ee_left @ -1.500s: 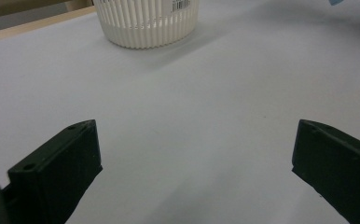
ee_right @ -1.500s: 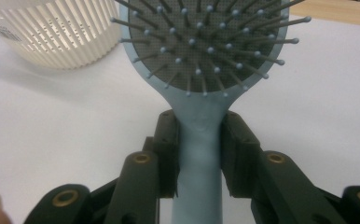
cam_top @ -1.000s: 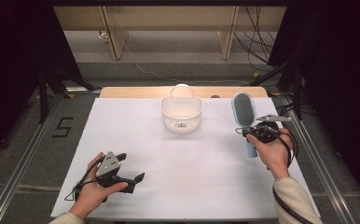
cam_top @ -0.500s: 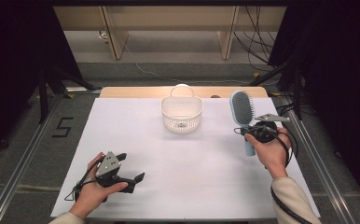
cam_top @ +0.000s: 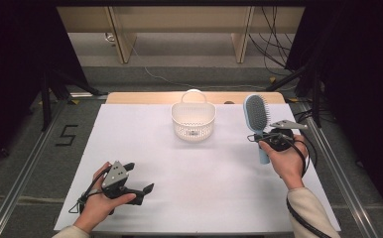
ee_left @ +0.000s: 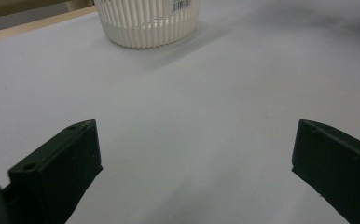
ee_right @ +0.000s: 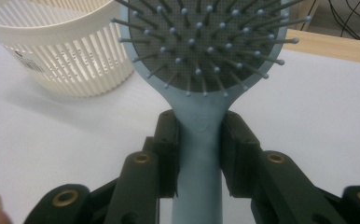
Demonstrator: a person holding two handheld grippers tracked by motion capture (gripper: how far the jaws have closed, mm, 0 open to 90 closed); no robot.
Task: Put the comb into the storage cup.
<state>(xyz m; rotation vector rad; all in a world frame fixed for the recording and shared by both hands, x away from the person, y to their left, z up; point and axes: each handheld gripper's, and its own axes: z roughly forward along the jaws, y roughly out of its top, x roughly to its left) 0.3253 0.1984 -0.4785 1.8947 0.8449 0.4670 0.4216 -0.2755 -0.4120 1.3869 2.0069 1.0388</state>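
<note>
Two grippers are under my control at this station, and I log them in turn. My right gripper [cam_top: 265, 137] sits at the right side of the white surface [cam_top: 204, 198], held in the right hand [cam_top: 286, 161]. Its jaws are clamped on the neck of a light blue hairbrush [cam_top: 257, 113], one jaw on each side of the handle just below the brush head (the right gripper view confirms contact on both sides [ee_right: 197, 154]). In that view the bristle face, grey with round-tipped pins, is turned toward the camera. In the high view the brush head points toward the far edge of the surface, and the handle end shows below the gripper, over the surface.

My left gripper [cam_top: 139, 191] is at the near left of the surface, in the left hand [cam_top: 97, 206]. Its jaws stand wide apart with nothing between them; in the left gripper view I see bare white surface in the gap [ee_left: 192, 186].

One white slatted basket [cam_top: 193, 121] stands upright at the far middle of the surface, near its wooden far edge [cam_top: 145, 97]. It is to the left of the brush head and apart from it. The basket carries a barcode label [ee_left: 182, 4] on its wall. It is well apart from the left gripper.
</note>
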